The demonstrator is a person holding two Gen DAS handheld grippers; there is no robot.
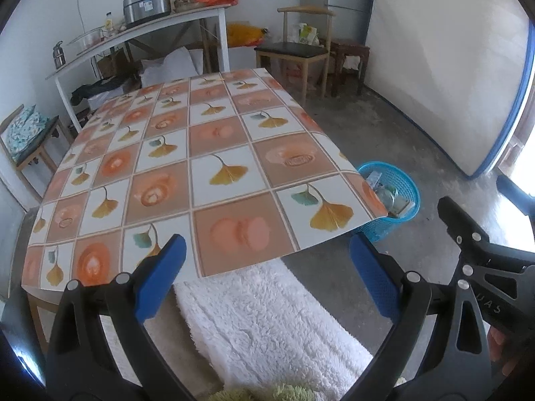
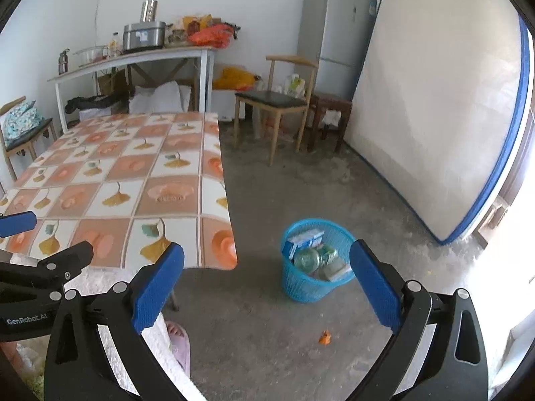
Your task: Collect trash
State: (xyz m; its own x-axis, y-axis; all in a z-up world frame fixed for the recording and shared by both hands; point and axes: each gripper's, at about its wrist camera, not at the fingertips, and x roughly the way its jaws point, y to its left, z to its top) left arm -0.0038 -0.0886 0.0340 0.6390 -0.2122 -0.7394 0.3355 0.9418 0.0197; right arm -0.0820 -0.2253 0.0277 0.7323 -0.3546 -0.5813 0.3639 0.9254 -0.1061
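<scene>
A blue mesh trash basket (image 2: 312, 260) stands on the concrete floor right of the table, holding a box, a clear bottle and wrappers; the left wrist view shows this basket (image 1: 398, 197) partly behind the table corner. A small orange scrap (image 2: 325, 337) lies on the floor in front of the basket. My right gripper (image 2: 267, 280) is open and holds nothing, hovering above the floor short of the basket. My left gripper (image 1: 269, 275) is open too, over the table's near edge. The table (image 1: 207, 153) wears a checked ginkgo-leaf cloth with no object on it.
A white fluffy garment (image 1: 267, 327) covers the person's lap below the left gripper; a pink slipper (image 2: 179, 337) shows on the floor. Wooden chairs (image 2: 277, 100), a fridge (image 2: 334, 20), a leaning mattress (image 2: 434, 100) and a cluttered side table (image 2: 133, 56) line the far walls.
</scene>
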